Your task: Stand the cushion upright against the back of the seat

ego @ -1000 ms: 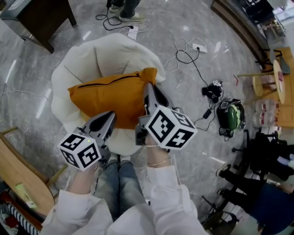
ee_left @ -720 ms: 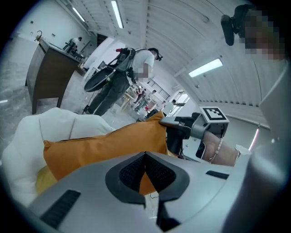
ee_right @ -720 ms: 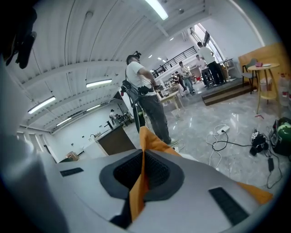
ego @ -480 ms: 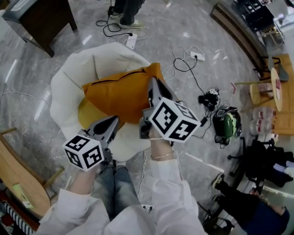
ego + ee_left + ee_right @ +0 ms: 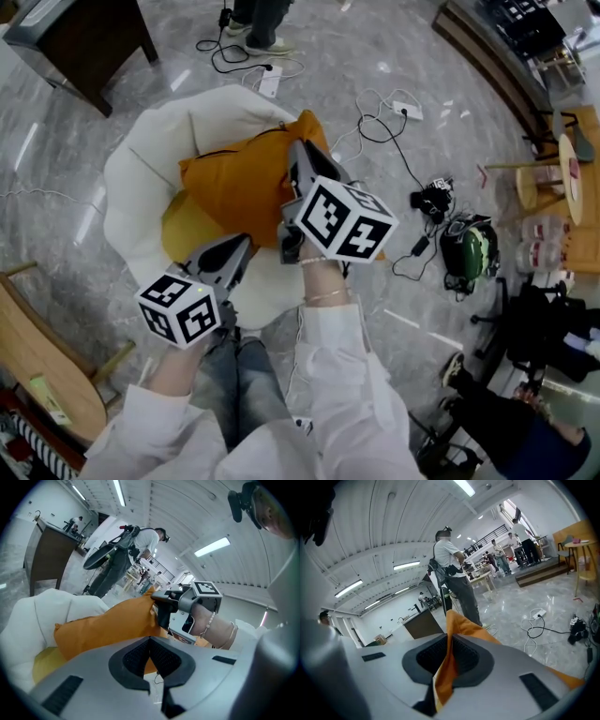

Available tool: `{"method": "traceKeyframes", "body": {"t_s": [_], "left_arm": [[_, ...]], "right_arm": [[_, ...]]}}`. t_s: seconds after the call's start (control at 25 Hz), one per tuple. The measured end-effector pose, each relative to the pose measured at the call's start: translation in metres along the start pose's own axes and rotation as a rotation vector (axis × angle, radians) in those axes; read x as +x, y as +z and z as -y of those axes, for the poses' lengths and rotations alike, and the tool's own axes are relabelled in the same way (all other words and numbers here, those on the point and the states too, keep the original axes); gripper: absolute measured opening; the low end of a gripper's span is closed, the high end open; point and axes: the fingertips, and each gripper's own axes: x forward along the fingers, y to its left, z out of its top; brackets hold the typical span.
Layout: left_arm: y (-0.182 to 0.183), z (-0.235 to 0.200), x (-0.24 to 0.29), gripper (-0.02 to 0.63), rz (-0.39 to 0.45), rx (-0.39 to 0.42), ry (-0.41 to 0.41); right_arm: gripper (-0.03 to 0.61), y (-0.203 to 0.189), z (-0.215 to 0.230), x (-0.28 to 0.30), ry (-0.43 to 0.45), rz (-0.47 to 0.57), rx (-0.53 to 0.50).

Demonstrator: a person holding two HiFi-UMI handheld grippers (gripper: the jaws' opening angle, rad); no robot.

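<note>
The white seat curls its back round the far and left sides, so the only real way in is from the near edge, over my knees. The orange cushion pinched in my right hand-held gripper hogs the middle, and a yellow cushion blocks the near-left part. My left hand-held gripper, jaws together with nothing in them, sits at the near edge with bare white seat on its right. Right of the seat the floor is open apart from cables. A dark cabinet stands far left, and someone's feet are just beyond the seat.
</note>
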Motion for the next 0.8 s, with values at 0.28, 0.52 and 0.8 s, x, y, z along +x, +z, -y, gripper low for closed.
{"method": "traceKeyframes", "body": {"t_s": [0.28, 0.52, 0.8], "left_arm": [[-0.007, -0.005, 0.0, 0.008, -0.003, -0.002, 0.008], [-0.006, -0.004, -0.007, 0.008, 0.005, 0.001, 0.011], [0.008, 0.001, -0.024, 0.008, 0.03, 0.04, 0.071]], "right_arm": [[0.021, 0.0, 0.01, 0.006, -0.047, 0.005, 0.012], [0.021, -0.002, 0.006, -0.003, -0.047, 0.012, 0.005], [0.028, -0.005, -0.025, -0.024, 0.031, 0.016, 0.005]]}}
